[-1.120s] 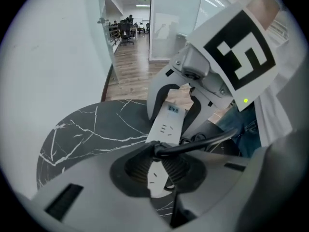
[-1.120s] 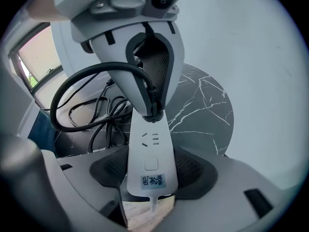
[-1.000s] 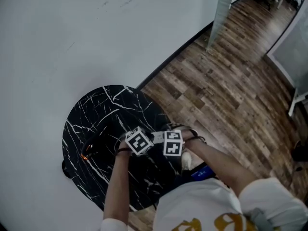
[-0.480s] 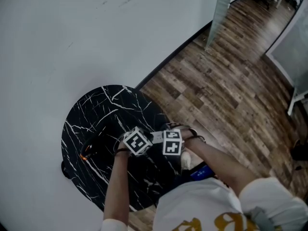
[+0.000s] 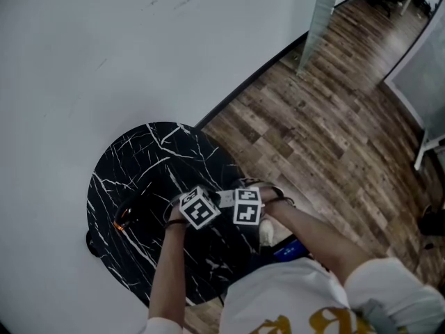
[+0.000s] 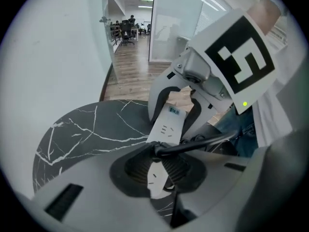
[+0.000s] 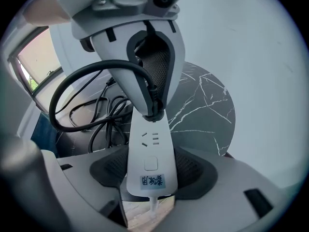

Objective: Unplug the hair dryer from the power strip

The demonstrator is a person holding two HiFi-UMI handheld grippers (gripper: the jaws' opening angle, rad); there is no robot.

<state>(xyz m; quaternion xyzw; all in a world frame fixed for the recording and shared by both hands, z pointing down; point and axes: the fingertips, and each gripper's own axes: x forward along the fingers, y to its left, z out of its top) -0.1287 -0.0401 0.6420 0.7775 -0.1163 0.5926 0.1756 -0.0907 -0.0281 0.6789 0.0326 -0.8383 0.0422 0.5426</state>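
**Reporter:** What does the scene show?

**Onlooker:** A person stands over a round black marble surface [image 5: 139,160] set against a white wall [image 5: 104,47], with a wooden floor [image 5: 327,117] alongside. Each hand holds a two-jaw tool. Both tools point steeply down and sit side by side over the part of the surface nearest the person.

**Reporter:** Where is the power strip?

**Onlooker:** The white power strip [image 7: 148,149] runs between the two tools. The right gripper [image 7: 150,175] has its jaws clamped on the sides of the end that carries a small label [image 7: 151,181]. I cannot tell whether the strip rests on the marble or hangs just above it.

**Reporter:** And the plug?

**Onlooker:** The black plug [image 6: 159,150] sits against the strip's face at the opposite end. The left gripper [image 6: 159,164] has its jaws clenched around it. The black cord [image 6: 194,144] leaves the plug sideways, arcs away and joins a loose tangle of cable beside the strip.

**Reporter:** Is the dryer itself in the shot?

**Onlooker:** A dark shape [image 5: 127,216] with an orange glint lies on the left of the surface. It is too dim to name.
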